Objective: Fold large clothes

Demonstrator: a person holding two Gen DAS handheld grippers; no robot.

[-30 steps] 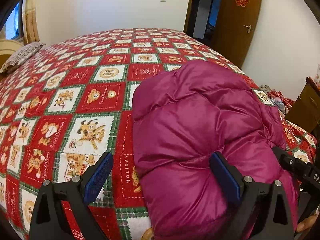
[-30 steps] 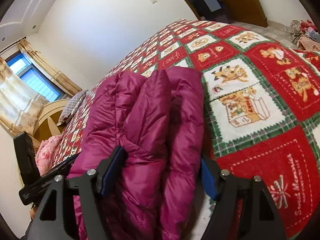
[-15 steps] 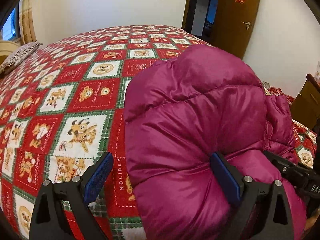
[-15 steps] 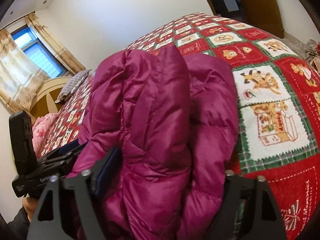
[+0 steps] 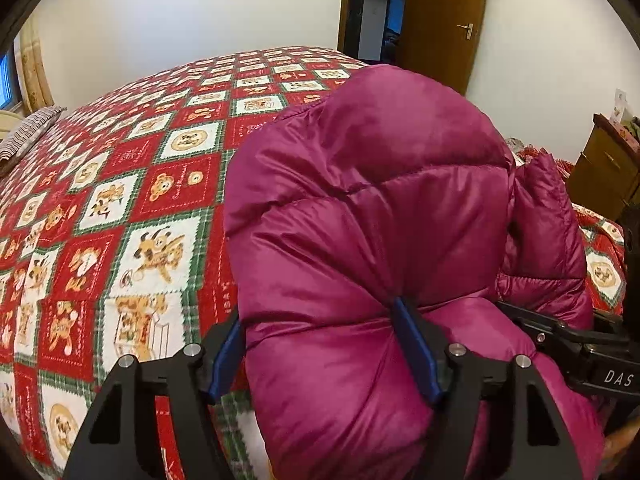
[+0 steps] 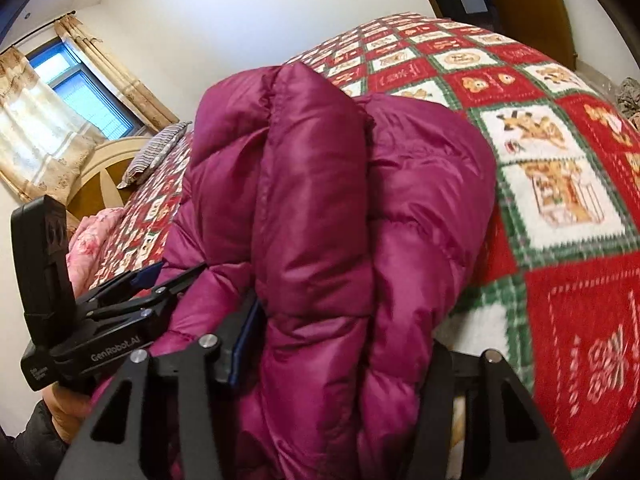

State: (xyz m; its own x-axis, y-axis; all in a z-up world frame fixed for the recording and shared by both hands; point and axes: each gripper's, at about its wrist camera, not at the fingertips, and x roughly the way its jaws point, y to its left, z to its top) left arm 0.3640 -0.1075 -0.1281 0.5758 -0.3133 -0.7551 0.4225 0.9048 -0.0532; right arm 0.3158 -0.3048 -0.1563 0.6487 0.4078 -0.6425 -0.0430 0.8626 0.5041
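Note:
A magenta puffer jacket (image 5: 380, 220) is folded into a thick bundle, its near end lifted off the red patchwork bedspread (image 5: 120, 200). My left gripper (image 5: 324, 348) is shut on the bundle's left part, blue pads pressing into the fabric. My right gripper (image 6: 340, 352) is shut on the bundle's right part; it also shows in the left wrist view (image 5: 568, 336). In the right wrist view the jacket (image 6: 340, 200) stands up as several puffy layers, and the left gripper (image 6: 148, 280) is at its left side.
A striped pillow (image 5: 28, 132) and a cream headboard (image 6: 100, 164) lie at the bed's far left. A pink cloth (image 6: 88, 240) lies near it. A brown door (image 5: 444, 20) and a wooden cabinet (image 5: 604, 168) stand to the right.
Both grippers closed tighter on the jacket and lifted its near end; the bundle now stands taller and closer to both cameras.

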